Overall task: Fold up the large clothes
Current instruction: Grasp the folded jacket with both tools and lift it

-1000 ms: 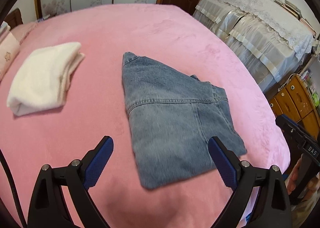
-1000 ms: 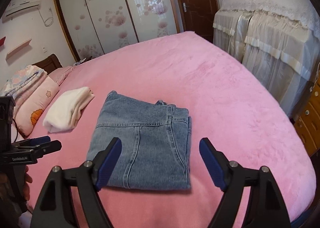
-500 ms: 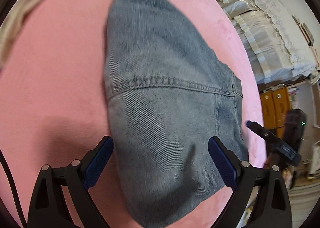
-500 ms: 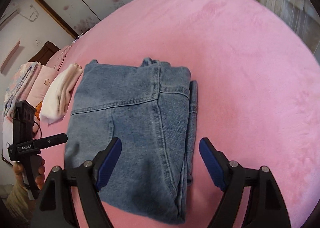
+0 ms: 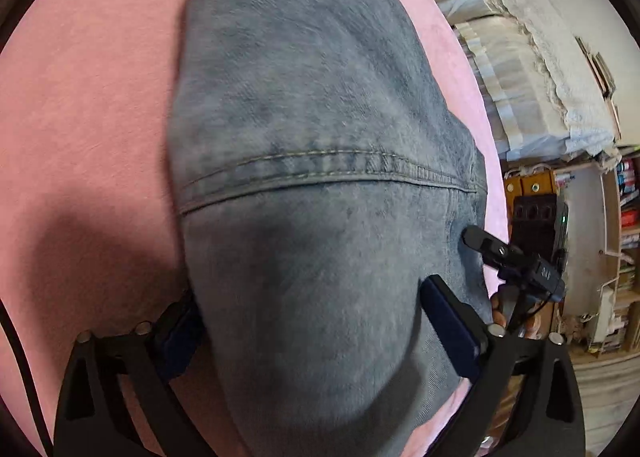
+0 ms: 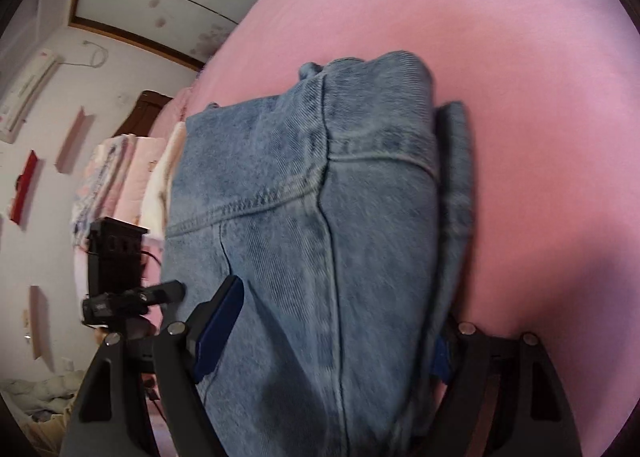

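Observation:
Folded blue jeans point(image 5: 320, 137) lie on the pink bed cover point(image 5: 80, 97) and fill both wrist views. My left gripper point(image 5: 316, 331) straddles the near left part of the jeans. Its left pad sits low beside the denim's edge, its right pad lies over the cloth, and the jaws are opening. My right gripper point(image 6: 332, 341) straddles the jeans point(image 6: 320, 217) near their right folded edge. Its left pad is over the cloth, its right pad is half hidden behind the edge, and the jaws are closing. Neither pair of pads pinches the denim.
A folded white towel point(image 6: 160, 185) and pillows point(image 6: 108, 177) lie beyond the jeans at the left. Cloth-covered furniture point(image 5: 520, 57), a wooden cabinet point(image 5: 528, 185) and shelves stand past the bed's right edge. A person's hand holds each gripper.
Both grippers have come down and tilted toward the jeans, from hovering above the bed to straddling the near end. The towel has left the left wrist view.

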The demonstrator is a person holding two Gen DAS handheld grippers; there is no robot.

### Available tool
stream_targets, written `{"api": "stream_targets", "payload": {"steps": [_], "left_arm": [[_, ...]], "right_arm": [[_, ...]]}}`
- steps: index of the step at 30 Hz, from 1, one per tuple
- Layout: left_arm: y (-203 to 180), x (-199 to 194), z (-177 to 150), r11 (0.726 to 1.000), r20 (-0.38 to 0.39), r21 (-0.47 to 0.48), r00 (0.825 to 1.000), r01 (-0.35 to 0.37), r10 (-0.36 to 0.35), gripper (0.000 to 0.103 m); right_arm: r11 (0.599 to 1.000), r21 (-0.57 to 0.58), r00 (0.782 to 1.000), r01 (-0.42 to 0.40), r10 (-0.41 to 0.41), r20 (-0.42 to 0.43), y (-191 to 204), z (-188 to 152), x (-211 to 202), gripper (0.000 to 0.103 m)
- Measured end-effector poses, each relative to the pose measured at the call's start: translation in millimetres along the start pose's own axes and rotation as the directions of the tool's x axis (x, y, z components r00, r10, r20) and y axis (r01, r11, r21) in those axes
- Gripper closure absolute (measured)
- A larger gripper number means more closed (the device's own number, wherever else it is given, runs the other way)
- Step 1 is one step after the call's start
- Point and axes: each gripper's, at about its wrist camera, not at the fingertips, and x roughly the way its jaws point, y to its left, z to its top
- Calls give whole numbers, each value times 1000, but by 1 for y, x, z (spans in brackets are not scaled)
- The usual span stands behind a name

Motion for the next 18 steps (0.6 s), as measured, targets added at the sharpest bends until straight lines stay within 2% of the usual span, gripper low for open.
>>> {"api": "stream_targets", "payload": {"steps": [4, 6, 7, 10, 13, 15, 18], "left_arm": [[-17, 11, 0, 993, -12, 52, 994, -110, 110, 1], [-23, 14, 0, 988, -19, 48, 989, -148, 149, 1], [-26, 16, 1, 985, -38, 38, 985, -169, 170, 1], [-25, 17, 6, 984, -42, 3, 983, -178, 178, 1], [-32, 11, 4, 973, -8, -2, 973, -232, 232, 13], [-43, 7, 1, 965, 9, 29, 965, -261, 261, 30], [-59, -10, -2, 958, 38, 72, 961, -277, 275, 45]], "right_arm": [[999, -19, 1000, 27, -27, -3, 0, 0, 2, 41], [999, -30, 999, 38, -37, 12, 0, -2, -1, 52], [999, -23, 999, 34, -34, 18, -1, -3, -3, 54], [999, -13, 999, 37, -37, 38, 2, -4, -6, 63], [998, -17, 996, 64, -63, 55, 15, -2, -10, 72], [995, -34, 993, 98, -95, 73, 27, -1, -13, 79], [984, -79, 983, 158, -149, 111, 57, -4, -21, 82]]}}
